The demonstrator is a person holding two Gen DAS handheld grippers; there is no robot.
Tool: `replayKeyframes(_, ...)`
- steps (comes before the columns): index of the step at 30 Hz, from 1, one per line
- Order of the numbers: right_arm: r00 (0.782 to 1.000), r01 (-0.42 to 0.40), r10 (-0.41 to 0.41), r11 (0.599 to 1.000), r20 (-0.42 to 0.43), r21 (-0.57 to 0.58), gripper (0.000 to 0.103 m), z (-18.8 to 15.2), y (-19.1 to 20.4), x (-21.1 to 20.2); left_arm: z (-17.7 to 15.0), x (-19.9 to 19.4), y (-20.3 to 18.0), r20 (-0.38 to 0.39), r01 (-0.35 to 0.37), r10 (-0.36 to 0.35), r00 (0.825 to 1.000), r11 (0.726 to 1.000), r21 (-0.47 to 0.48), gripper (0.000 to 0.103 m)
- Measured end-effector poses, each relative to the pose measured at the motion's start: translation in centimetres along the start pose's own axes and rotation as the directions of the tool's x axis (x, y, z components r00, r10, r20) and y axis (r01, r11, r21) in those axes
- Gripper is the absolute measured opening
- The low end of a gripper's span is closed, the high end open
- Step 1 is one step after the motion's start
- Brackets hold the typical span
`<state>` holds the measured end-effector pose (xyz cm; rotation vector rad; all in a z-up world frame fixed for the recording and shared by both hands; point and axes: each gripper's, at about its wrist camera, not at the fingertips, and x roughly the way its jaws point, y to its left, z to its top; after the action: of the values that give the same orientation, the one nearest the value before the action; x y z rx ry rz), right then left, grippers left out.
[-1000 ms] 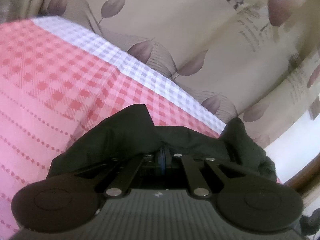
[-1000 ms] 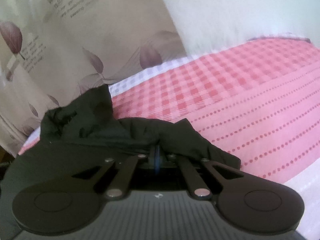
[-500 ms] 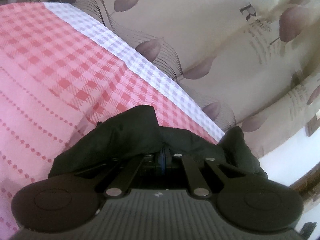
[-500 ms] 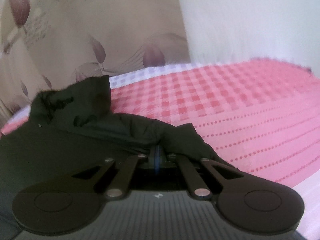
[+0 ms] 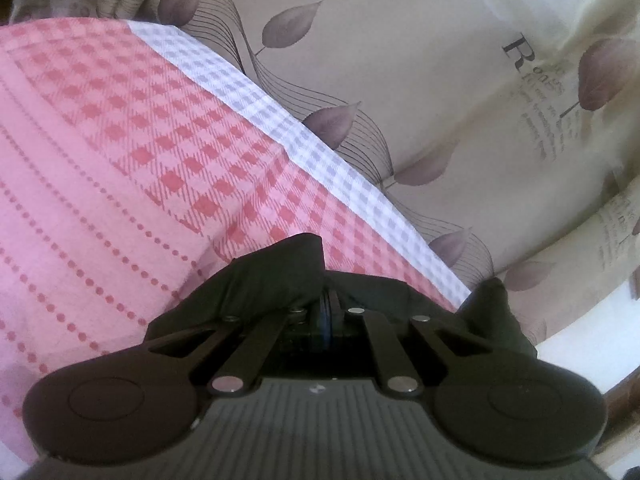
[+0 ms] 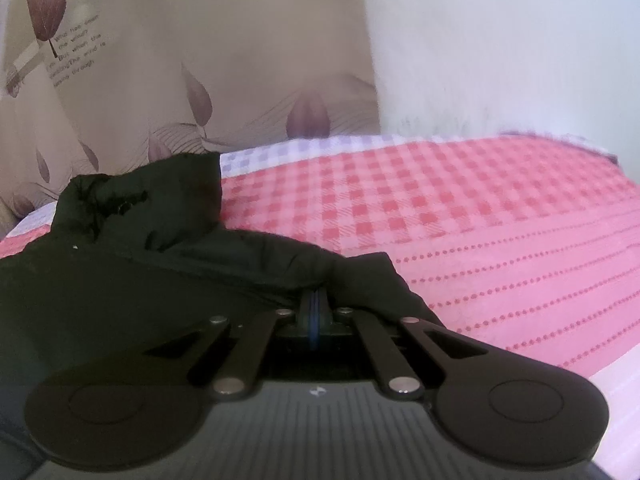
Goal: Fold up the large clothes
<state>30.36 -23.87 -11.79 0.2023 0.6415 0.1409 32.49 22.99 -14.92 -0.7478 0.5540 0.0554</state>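
A dark, near-black garment (image 6: 132, 256) is held by both grippers above a bed with a pink checked and dotted sheet (image 6: 460, 216). My left gripper (image 5: 329, 305) is shut on an edge of the garment (image 5: 276, 276); cloth bunches over its fingertips and hides them. My right gripper (image 6: 314, 299) is shut on another edge of the garment, which spreads to the left in the right wrist view with a raised lump at the far left. The fingertips of both grippers are buried in cloth.
The pink sheet (image 5: 120, 168) has a lilac-white checked border (image 5: 280, 120) along its far edge. A beige curtain with leaf prints and lettering (image 5: 440, 80) hangs behind the bed. A white wall (image 6: 500, 40) stands at the right.
Both grippers stay shut on the garment. Both views have shifted: more of the sheet shows in the left view and the curtain sits higher; the right view has tilted up toward curtain and wall.
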Motion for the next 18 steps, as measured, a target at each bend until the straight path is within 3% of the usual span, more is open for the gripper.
replayKeyframes(2, 0.995, 0.081, -0.078, 0.996, 0.065, -0.042, 0.004, 0.7, 1.8, -1.8, 0.0, 0.1, 0.0, 0.001, 0.001, -0.001, 1.000, 1.000, 0.000, 0.011)
replayKeyframes(3, 0.990, 0.067, -0.061, 0.997, 0.124, -0.047, 0.004, 1.4, 3.2, -3.4, 0.0, 0.1, 0.0, 0.001, 0.002, -0.002, 1.000, 1.000, 0.000, 0.011)
replayKeyframes(6, 0.970, -0.080, 0.108, 0.988, 0.216, -0.135, 0.004, 3.5, 9.1, -6.7, -0.1, 0.0, 0.1, 0.003, 0.003, -0.003, 1.000, 1.000, 0.002, 0.011)
replayKeyframes(9, 0.942, -0.298, 0.326, 0.920, 0.078, -0.254, 0.003, 4.6, 17.0, -5.6, -0.1, 0.0, 0.2, 0.004, 0.007, -0.007, 1.000, 1.000, -0.003, 0.011)
replayKeyframes(11, 0.944, -0.319, 0.328, 0.890, -0.029, -0.327, 0.003, 3.8, 21.0, -2.7, -0.1, 0.0, 0.1, 0.005, 0.008, -0.008, 1.000, 1.000, -0.006, 0.011)
replayKeyframes(14, 0.952, -0.306, 0.272, 0.883, -0.144, -0.356, 0.001, 1.6, 23.3, 2.0, -0.1, 0.0, 0.2, 0.008, 0.023, -0.022, 1.000, 1.000, -0.017, 0.011)
replayKeyframes(18, 0.932, -0.354, 0.317, 0.902, -0.176, -0.248, 0.000, -0.3, 22.1, 5.3, -0.2, -0.1, 0.3, 0.009, 0.032, -0.032, 0.999, 0.999, -0.020, 0.011)
